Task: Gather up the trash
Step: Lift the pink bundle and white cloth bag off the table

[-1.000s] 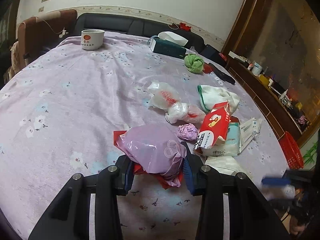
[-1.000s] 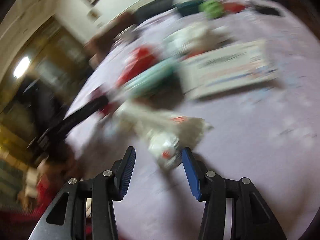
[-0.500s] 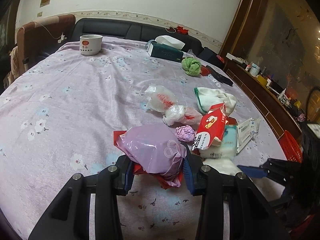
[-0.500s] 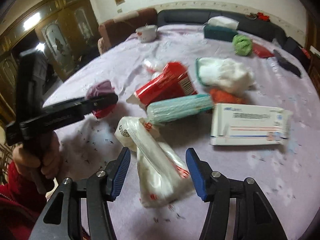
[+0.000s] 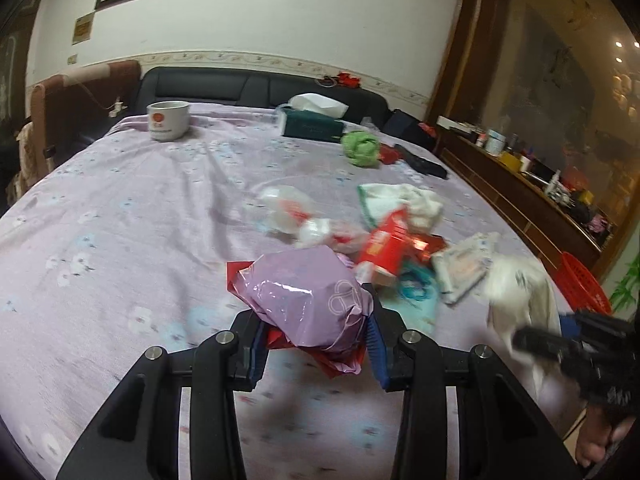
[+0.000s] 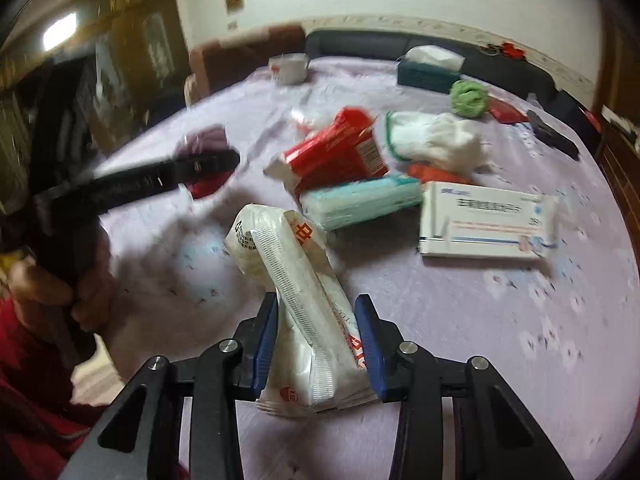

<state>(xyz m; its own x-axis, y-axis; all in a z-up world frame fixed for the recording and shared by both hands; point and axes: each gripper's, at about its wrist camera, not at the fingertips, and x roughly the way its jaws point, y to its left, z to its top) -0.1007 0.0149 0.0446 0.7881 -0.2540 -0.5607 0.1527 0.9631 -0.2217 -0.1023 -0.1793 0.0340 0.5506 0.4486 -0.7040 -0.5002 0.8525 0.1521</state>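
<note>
My left gripper (image 5: 314, 320) is shut on a crumpled lilac plastic bag (image 5: 304, 292) with a red wrapper (image 5: 240, 276) beneath it, held just above the lilac tablecloth (image 5: 120, 216). The right wrist view shows that same gripper (image 6: 200, 168) at the left, blurred. My right gripper (image 6: 317, 308) has its jaws closing on a white plastic packet (image 6: 296, 264) with red print. Both blue pads touch the packet's sides, and its top leans up and to the left. In the left wrist view the packet (image 5: 516, 292) and right gripper (image 5: 568, 336) are blurred at the right.
More litter lies ahead: a red packet (image 6: 336, 148), a teal pack (image 6: 360, 200), a white box (image 6: 484, 224), a white cloth (image 6: 436, 140), a green ball (image 6: 468, 98). A cup (image 5: 168, 120) and tissue box (image 5: 312, 126) stand far back. A red basket (image 5: 582, 284) sits beyond the table's right edge.
The right gripper swung over the white packet, opened wider, then narrowed onto it and tipped it upright. The left gripper, still holding the lilac bag, tilted up so more wall shows.
</note>
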